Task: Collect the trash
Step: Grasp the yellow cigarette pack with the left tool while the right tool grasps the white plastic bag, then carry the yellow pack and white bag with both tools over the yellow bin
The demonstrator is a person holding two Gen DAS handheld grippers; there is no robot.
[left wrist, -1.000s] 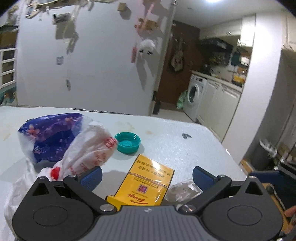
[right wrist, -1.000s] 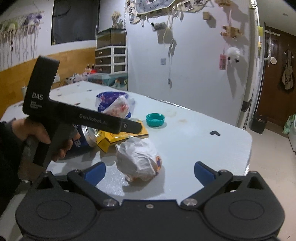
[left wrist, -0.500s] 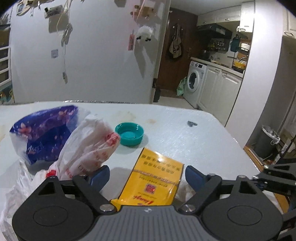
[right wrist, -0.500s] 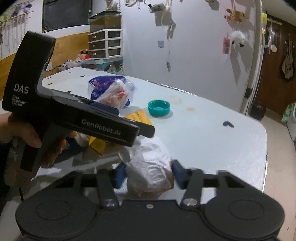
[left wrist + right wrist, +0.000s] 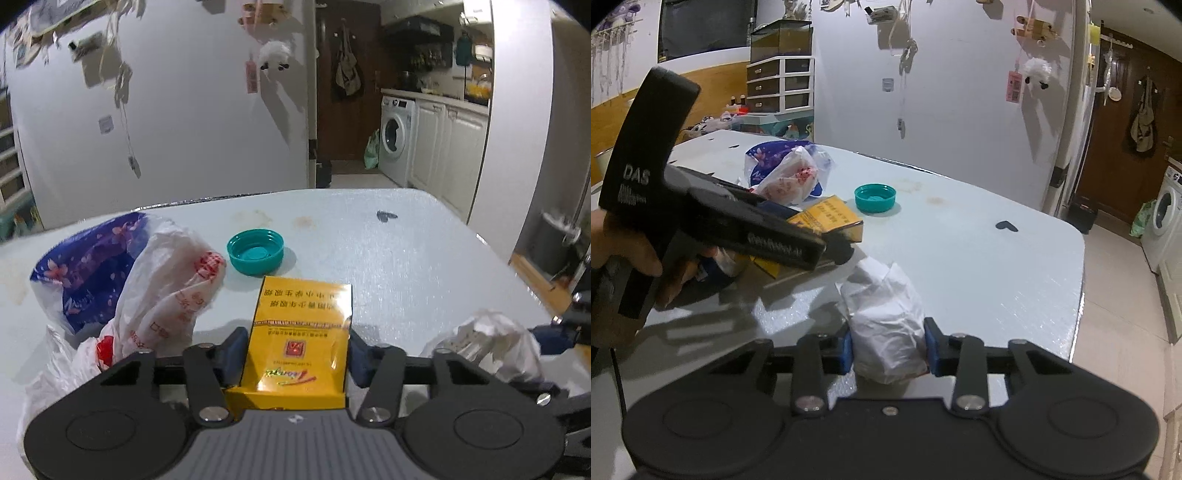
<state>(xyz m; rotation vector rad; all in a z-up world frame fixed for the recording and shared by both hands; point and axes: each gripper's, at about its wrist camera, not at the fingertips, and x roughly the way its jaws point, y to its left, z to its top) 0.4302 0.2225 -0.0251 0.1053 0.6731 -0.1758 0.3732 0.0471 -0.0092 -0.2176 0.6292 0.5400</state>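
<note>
My left gripper (image 5: 295,350) is closing on the yellow carton (image 5: 301,332), its blue pads against the two long sides; my right gripper (image 5: 888,349) is closing on the crumpled white wrapper (image 5: 886,314), which bulges up between its pads. Both pieces sit on the pale table (image 5: 979,258), the wrapper near the front edge and the carton a little further in, just in front of the teal cap (image 5: 255,252).

The carton worries me most. It looks like thin card, probably empty, and the pads hold it near its back end — squeeze harder and I judge the walls will buckle, letting it twist or slide out as I lift. The far end may droop too.

The wrapper is soft and springy. The pads have only its lower part, so it may compress until they hold almost nothing, or a loose fold may pull free and leave the rest on the table.

My two tools are close together — the left one's nose lies just beside the wrapper in the right view — so lifting both at once risks a knock that loosens either hold. The plastic bags (image 5: 147,291) lie just beside the left gripper and could snag on it.
</note>
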